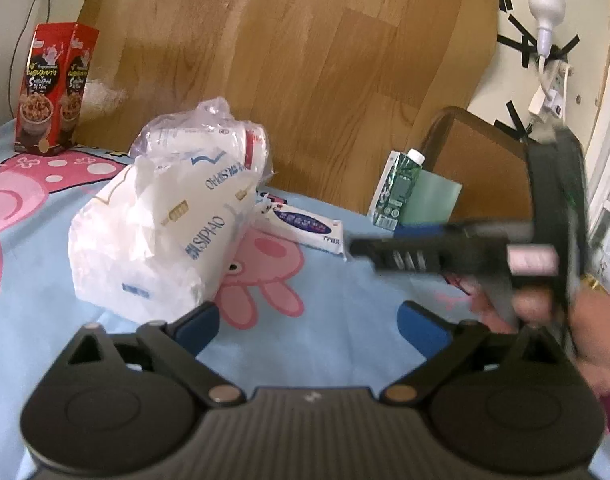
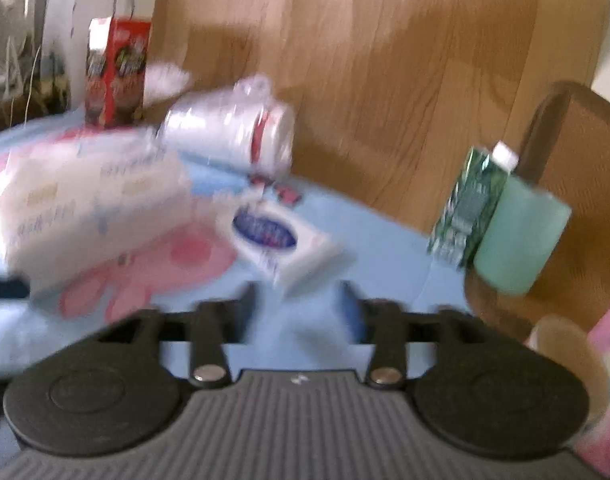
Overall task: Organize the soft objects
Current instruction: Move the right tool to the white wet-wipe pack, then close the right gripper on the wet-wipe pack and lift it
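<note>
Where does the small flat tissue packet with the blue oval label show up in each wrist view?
Left wrist: small tissue packet right of centre, behind the large tissue pack.
Right wrist: centre, just beyond the open fingers.
Shared landmark: green carton to its right.

Left wrist view: sat low over the bed sheet point(image 1: 325, 280), looking forward and slightly down past its own blue-tipped fingers point(image 1: 197, 326) toward the wooden headboard point(image 1: 305, 60). Near: the large tissue pack point(image 1: 157, 236) filled the left middle. The right gripper point(image 1: 445, 256) crossed its right side, blurred.

Right wrist view: same low, downward-tilted stance, set further right, motion-blurred throughout. Faced the same headboard point(image 2: 385, 60).

Shared: tissue pack point(image 2: 85, 208), small wipes packet point(image 2: 281, 240), red snack box point(image 2: 117, 72), green carton point(image 2: 469, 208).
</note>
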{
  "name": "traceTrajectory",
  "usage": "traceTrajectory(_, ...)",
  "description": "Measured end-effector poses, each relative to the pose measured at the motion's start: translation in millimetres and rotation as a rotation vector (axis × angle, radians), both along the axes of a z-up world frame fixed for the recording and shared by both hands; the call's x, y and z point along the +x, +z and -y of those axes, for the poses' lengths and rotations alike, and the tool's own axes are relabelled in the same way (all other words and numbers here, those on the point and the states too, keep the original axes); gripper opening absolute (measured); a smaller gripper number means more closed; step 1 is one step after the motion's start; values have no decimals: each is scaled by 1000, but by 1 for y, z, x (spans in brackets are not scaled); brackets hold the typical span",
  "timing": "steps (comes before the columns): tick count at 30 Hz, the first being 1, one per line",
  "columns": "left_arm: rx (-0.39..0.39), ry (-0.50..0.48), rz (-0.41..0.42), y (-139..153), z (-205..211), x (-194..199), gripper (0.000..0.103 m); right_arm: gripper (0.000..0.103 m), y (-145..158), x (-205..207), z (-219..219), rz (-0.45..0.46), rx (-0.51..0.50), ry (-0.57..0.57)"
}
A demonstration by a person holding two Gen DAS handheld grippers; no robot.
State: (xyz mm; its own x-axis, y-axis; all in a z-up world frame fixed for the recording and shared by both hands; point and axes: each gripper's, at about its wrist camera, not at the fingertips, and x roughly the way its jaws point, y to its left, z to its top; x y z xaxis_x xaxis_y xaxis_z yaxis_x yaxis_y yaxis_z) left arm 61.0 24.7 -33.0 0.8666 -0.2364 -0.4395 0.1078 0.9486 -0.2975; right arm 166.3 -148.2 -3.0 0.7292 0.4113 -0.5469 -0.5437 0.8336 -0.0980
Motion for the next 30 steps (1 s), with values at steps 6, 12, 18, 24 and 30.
traceTrajectory(6, -3, -13, -2, 0, 1, 1, 100, 80, 14, 56, -31, -50, 109, -56)
traceTrajectory(12, -5, -35, -8, -1, 2, 3, 100, 80, -11, 108, -63, -205, 80, -92)
traceTrajectory(18, -24, -38, -29, -2, 0, 6, 102, 68, -26, 103, -60, -272, 116, -34)
traceTrajectory(24, -33, -31, -27, -2, -2, 6, 102, 59, -21, 72, -42, -235, 96, 11)
traceTrajectory(30, -53, -31, 6, 0, -6, 2, 102, 60, -23, 41, -3, -226, 142, -16)
